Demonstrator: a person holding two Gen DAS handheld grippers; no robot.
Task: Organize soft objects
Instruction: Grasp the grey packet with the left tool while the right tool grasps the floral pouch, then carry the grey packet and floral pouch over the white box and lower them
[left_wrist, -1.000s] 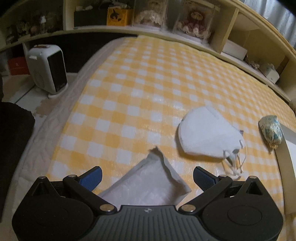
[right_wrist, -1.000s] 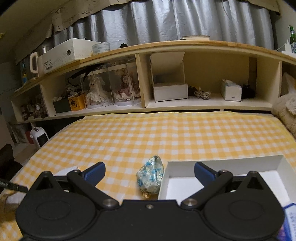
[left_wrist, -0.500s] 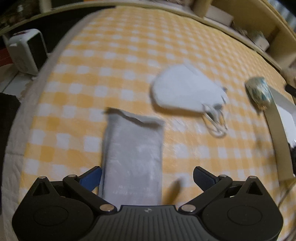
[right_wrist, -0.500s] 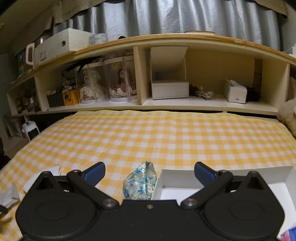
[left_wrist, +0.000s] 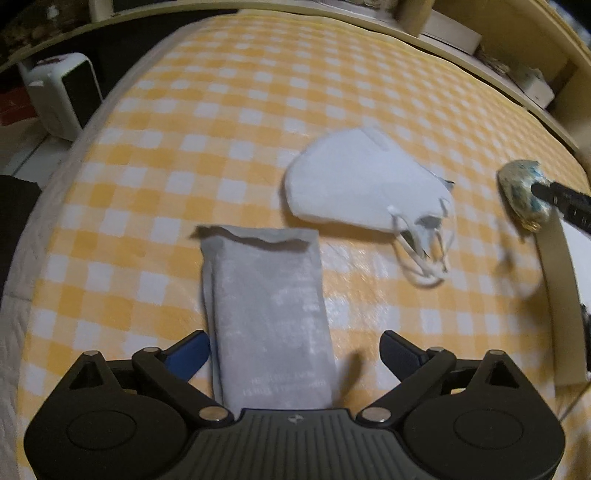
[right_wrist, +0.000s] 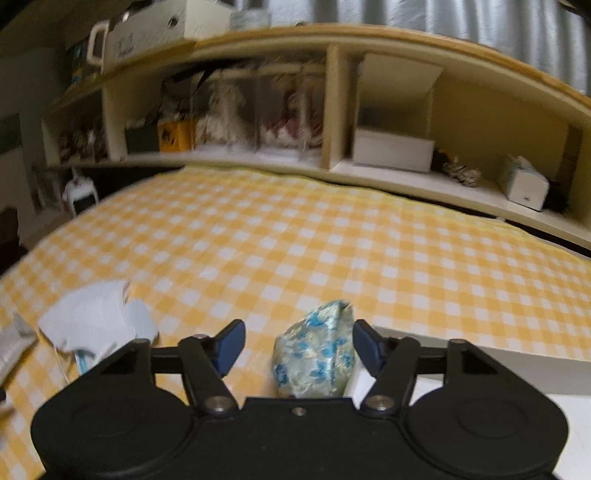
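A grey flat pouch (left_wrist: 266, 310) lies on the yellow checked cover between the fingers of my open left gripper (left_wrist: 291, 350), nearer the left finger. A white face mask (left_wrist: 362, 188) lies beyond it, also in the right wrist view (right_wrist: 92, 317). A blue-patterned soft bundle (right_wrist: 314, 358) sits between the fingers of my right gripper (right_wrist: 299, 349), whose jaws are part closed around it; the right finger is close to it. The bundle shows in the left wrist view (left_wrist: 521, 195) with the right gripper's tip against it.
A white open box (right_wrist: 480, 354) stands right of the bundle, its wall close to the right finger. A wooden shelf unit (right_wrist: 332, 110) with dolls and boxes runs behind the bed. A white heater (left_wrist: 62, 92) stands on the floor at left.
My right gripper moved forward and down over the bundle and narrowed its jaws. My left gripper moved forward over the pouch, which now lies lengthwise between its fingers.
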